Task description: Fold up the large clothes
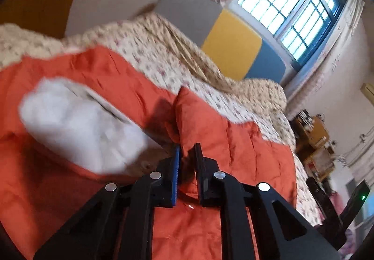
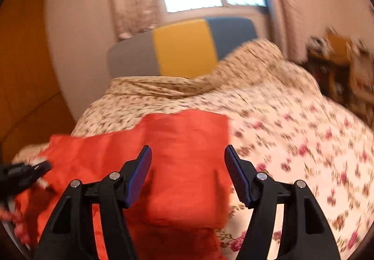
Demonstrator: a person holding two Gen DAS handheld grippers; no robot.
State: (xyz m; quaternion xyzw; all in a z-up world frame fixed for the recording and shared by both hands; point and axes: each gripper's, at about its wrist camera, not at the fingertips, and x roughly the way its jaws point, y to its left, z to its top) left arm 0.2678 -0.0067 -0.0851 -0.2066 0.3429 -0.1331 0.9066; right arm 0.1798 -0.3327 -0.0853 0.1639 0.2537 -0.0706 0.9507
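Orange jacket (image 1: pixel 222 143) lies spread on the bed's floral quilt (image 2: pixel 292 119). Left claw (image 1: pixel 187 150) is pinched tight on a fold of it; right claw (image 2: pixel 187 154) hangs above it, jaws wide apart and empty.

No text, label, brand, number or sign can be read in either view; both are motion-blurred, and the cluttered shelves at the room's far side are too small to make out.
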